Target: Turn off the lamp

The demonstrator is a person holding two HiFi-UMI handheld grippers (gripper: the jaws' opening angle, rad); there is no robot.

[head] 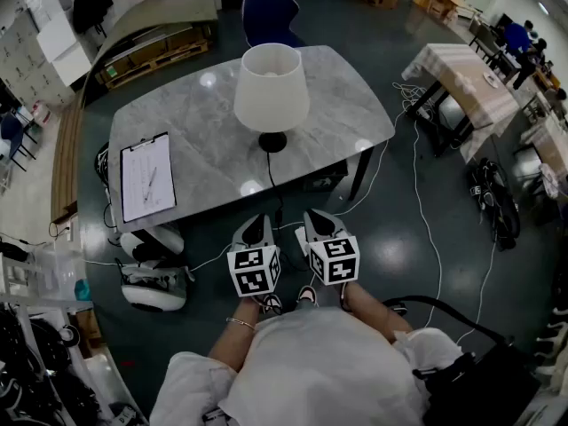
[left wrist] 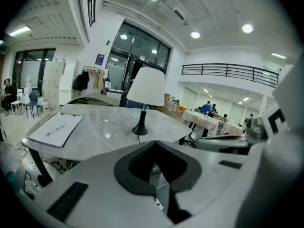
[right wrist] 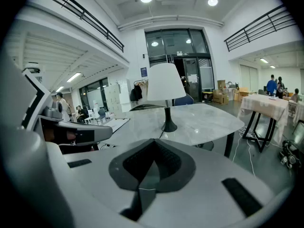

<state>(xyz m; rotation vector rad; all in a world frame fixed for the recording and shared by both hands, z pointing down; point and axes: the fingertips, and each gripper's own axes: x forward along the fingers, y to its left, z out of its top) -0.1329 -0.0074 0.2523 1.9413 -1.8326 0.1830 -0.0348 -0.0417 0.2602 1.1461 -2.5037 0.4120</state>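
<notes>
A lamp (head: pixel 272 87) with a white shade and a black base stands near the middle of the grey marble table (head: pixel 346 105); it also appears ahead in the left gripper view (left wrist: pixel 146 87) and the right gripper view (right wrist: pixel 166 82). Its black cord (head: pixel 270 177) runs from the base over the table's near edge. My left gripper (head: pixel 255 222) (left wrist: pixel 154 144) and right gripper (head: pixel 316 216) (right wrist: pixel 153 141) hover side by side just short of that edge, well away from the lamp. Both are shut with nothing between their fingers.
A clipboard (head: pixel 147 176) with paper and a pen lies on the table's left part. A blue chair (head: pixel 271 11) stands behind the table. A white device (head: pixel 151 282) and cables (head: pixel 426 211) lie on the floor. Another table (head: pixel 466 82) stands at the right.
</notes>
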